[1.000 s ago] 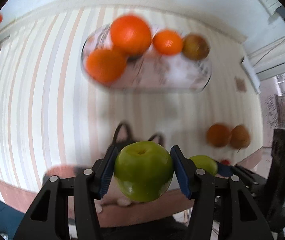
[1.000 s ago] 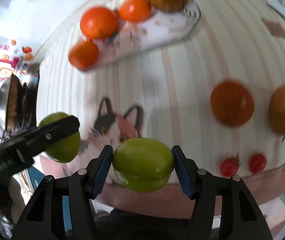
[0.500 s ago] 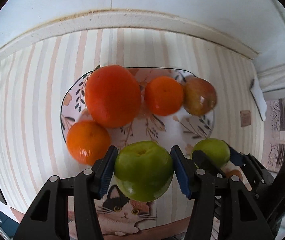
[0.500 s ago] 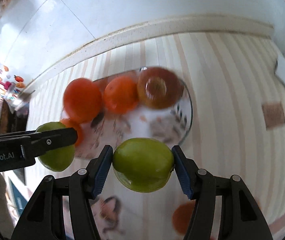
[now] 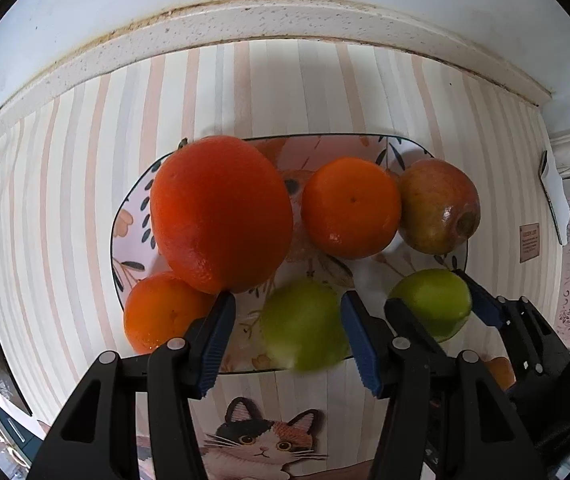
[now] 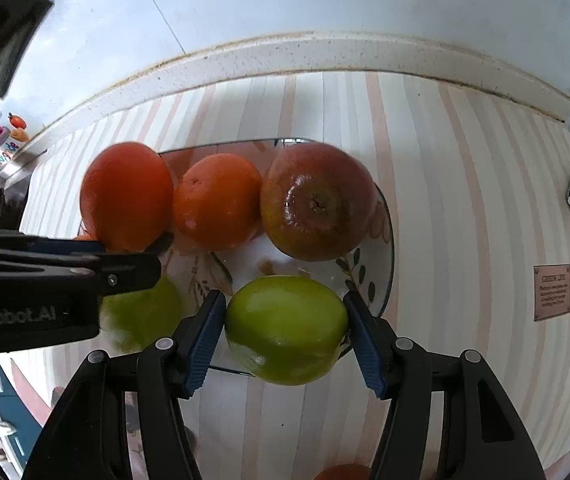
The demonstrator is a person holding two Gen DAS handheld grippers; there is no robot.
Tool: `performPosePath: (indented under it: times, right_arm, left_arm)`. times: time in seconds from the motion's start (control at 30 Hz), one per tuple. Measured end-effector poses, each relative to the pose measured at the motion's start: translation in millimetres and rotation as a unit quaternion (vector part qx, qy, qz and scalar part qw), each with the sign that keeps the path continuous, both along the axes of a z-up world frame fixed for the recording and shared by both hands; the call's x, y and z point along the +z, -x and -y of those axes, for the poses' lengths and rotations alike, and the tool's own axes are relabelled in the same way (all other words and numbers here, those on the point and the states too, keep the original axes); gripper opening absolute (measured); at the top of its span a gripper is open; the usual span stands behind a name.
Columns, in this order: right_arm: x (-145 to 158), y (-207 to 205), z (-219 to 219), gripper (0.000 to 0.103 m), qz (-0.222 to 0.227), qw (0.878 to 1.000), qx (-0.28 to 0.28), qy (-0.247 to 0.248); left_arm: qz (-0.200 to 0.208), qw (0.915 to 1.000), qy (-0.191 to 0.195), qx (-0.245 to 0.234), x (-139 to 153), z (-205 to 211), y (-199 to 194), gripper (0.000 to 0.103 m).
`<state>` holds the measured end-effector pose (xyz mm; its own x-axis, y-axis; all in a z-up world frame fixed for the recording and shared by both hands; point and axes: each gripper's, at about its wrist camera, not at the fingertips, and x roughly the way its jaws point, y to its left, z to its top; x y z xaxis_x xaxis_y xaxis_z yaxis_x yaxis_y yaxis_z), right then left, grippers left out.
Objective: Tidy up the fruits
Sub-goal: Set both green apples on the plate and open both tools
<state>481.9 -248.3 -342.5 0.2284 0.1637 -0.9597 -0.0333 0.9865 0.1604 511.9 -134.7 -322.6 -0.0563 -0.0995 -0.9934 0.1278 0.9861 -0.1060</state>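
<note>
A flowered plate (image 5: pixel 125 220) (image 6: pixel 381 256) on the striped mat holds a large orange (image 5: pixel 221 212), two smaller oranges (image 5: pixel 351 208) (image 5: pixel 165 312) and a red-green apple (image 5: pixel 437 206) (image 6: pixel 317 200). My left gripper (image 5: pixel 285 328) hangs over the plate's near edge. A blurred green apple (image 5: pixel 303 326) (image 6: pixel 141 316) lies below and between its pads, with a gap on the left side, so the pads do not press it. My right gripper (image 6: pixel 283 328) (image 5: pixel 431 304) is shut on a second green apple (image 6: pixel 285 328) (image 5: pixel 429 304) above the plate's near right part.
The striped mat carries a cat picture (image 5: pixel 261 444) near the front. A pale stone ledge (image 5: pixel 285 20) and a tiled wall close off the back. Another orange (image 5: pixel 499 372) (image 6: pixel 345 472) lies off the plate at the front right. A small brown label (image 6: pixel 552 292) lies to the right.
Both grippers came in over the plate and sank a little. The green apple in the left gripper has dropped out of its pads toward the plate. The right one still holds its apple.
</note>
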Motion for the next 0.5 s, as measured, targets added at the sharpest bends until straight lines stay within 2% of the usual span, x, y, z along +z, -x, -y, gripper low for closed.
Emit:
performPosePath:
  times: [0.1, 0.17, 0.27, 0.5]
  right_arm:
    - [0, -1, 4, 0.064, 0.001, 1.000, -0.010, -0.005]
    - [4, -2, 6, 0.073, 0.004, 1.000, -0.017, -0.006]
    - [10, -2, 13, 0.079, 0.002, 1.000, -0.027, -0.014]
    - [28, 4, 31, 0.089, -0.009, 0.998, -0.051, -0.030]
  left_arm:
    - [0.003, 1.0000, -0.008, -0.004, 0, 3, -1, 0.054]
    - [0.004, 0.9999, -0.010, -0.002, -1, 3, 0, 0.054]
    - [0.010, 0.9998, -0.016, 0.006, 2, -1, 2, 0.054]
    - [0.031, 0.9991, 0.001, 0.029, 22, -18, 11, 0.056]
